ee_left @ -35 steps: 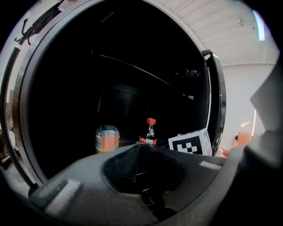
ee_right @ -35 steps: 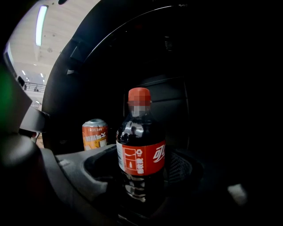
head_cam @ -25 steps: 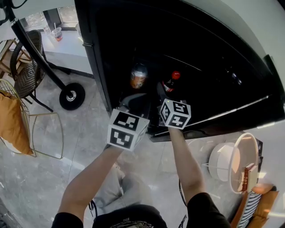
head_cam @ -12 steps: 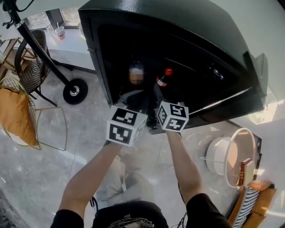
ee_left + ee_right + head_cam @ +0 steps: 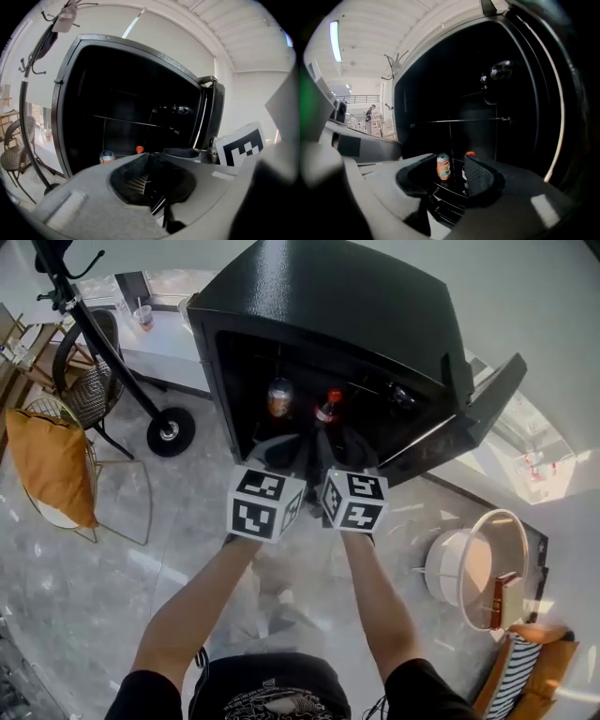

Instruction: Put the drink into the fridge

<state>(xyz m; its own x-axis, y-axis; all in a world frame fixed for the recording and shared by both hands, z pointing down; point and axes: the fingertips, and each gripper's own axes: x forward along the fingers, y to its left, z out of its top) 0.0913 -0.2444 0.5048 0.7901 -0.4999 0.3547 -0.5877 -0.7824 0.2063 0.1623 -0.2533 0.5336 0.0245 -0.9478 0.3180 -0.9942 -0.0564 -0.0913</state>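
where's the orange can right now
In the head view the orange can stands low inside the open black fridge, towards its left side, just left of the red-capped bottle.

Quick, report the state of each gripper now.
Left gripper: closed, holding nothing.
Right gripper: open, empty; jaws have just been closing, with nothing between them.

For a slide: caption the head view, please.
Orange drink can and red-capped dark bottle stand side by side inside the open black fridge.
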